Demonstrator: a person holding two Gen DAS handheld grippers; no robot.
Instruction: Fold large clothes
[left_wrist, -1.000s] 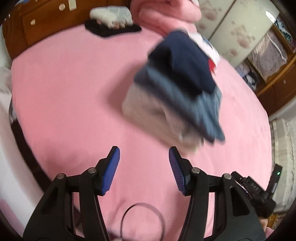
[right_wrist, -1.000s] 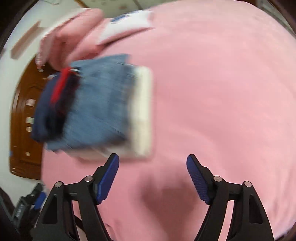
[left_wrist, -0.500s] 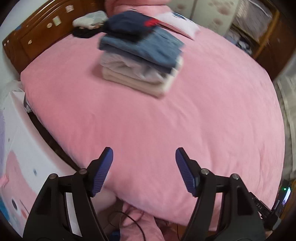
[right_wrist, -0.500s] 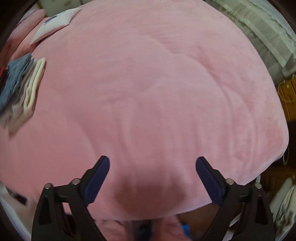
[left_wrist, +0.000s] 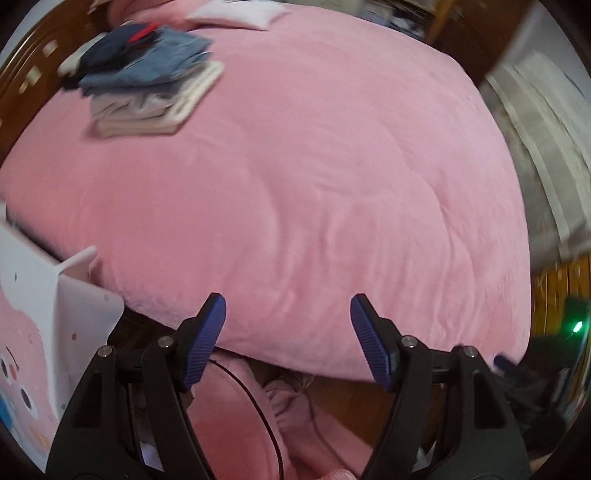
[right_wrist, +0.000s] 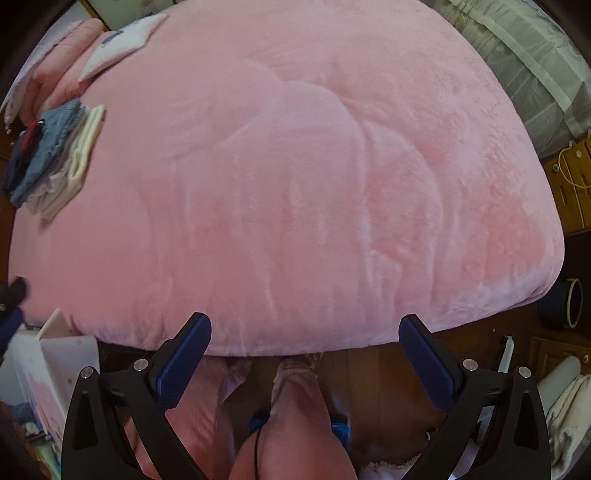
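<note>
My left gripper (left_wrist: 288, 338) stands open with nothing between its blue pads (left_wrist: 205, 341); its jaws opened wider within the last second and have since held. My right gripper (right_wrist: 304, 360) is spread wide, also empty, and its jaws have just been opening further. Both point steeply down over the near edge of the bed (right_wrist: 295, 184), whose pink plush cover lies bare and lightly creased under them. Below the edge, between the right fingers, a pink-trousered leg (right_wrist: 295, 424) and wooden floor (right_wrist: 373, 373) show, with a thin dark cable (left_wrist: 255, 398) running down past the left jaws. The stack of folded clothes (left_wrist: 147, 85) sits well away from both grippers, at the far left of the bed near the wooden headboard (left_wrist: 26, 74): cream at the bottom, grey and denim blue above, navy with a red bit on top. A white pillow (right_wrist: 118, 44) lies beyond it. A white box (left_wrist: 55, 295) stands left of the bed's edge.
</note>
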